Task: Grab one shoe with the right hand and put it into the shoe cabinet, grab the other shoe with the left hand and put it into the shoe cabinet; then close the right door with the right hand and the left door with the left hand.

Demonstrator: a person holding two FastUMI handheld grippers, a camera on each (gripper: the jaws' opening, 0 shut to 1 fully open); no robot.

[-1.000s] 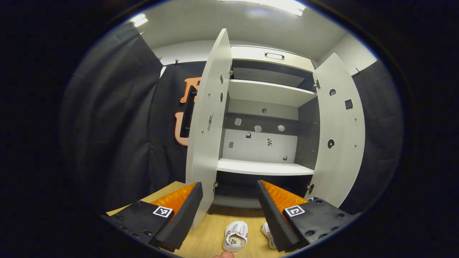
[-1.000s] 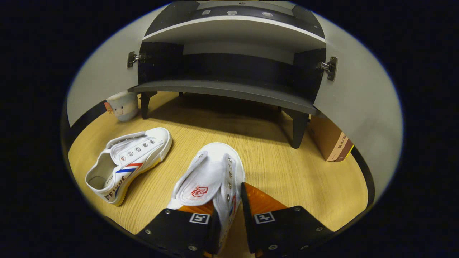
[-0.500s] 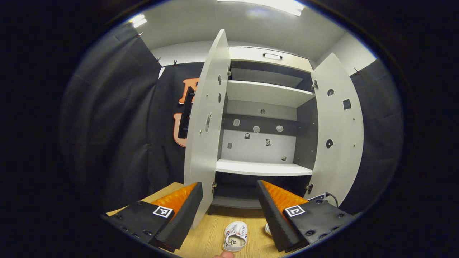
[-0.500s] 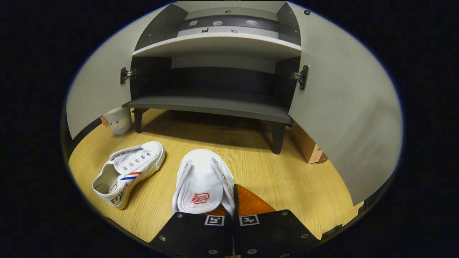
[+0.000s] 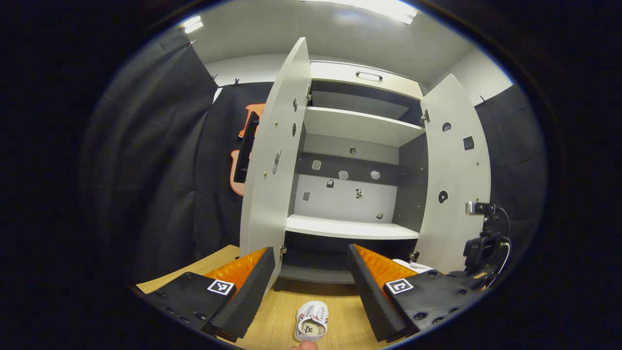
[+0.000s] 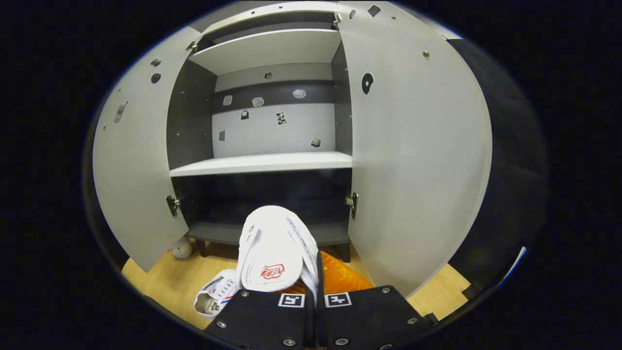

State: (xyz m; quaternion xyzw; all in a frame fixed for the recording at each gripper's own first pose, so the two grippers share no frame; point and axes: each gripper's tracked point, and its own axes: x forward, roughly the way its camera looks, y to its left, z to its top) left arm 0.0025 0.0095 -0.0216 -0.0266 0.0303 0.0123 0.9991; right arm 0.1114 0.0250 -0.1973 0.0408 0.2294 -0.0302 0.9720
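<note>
- the shoe cabinet (image 6: 262, 163) stands wide open; the pale middle shelf and the dark bottom shelf show no shoe on them, so nothing is stored yet as far as the views show.
- the right door (image 6: 413, 160) and the left door (image 6: 133, 180) both swing fully out; closing them is the last part of the task and is not yet begun.
- the wooden floor (image 6: 160, 282) in front of the cabinet carries what is left to pick up.
- the first shoe (image 6: 272, 253), white, is clenched at its side wall by the right gripper (image 6: 316, 287), both fingers pressed on the canvas; it is held off the floor with its toe toward the dark lower compartment. i judge this the carry stage of step one, with placing it inside to follow.
- the left gripper (image 5: 311, 287) hangs released, fingers wide apart, holding nothing, aimed at the cabinet from farther back.
- the second shoe (image 5: 312, 326) lies on the floor between and below those open fingers, untouched; the left hand's pick and place remain.
- writing: a red logo stamp sits on the held shoe's tongue, too small to read; the shoe on the floor bears red and blue stripes.
</note>
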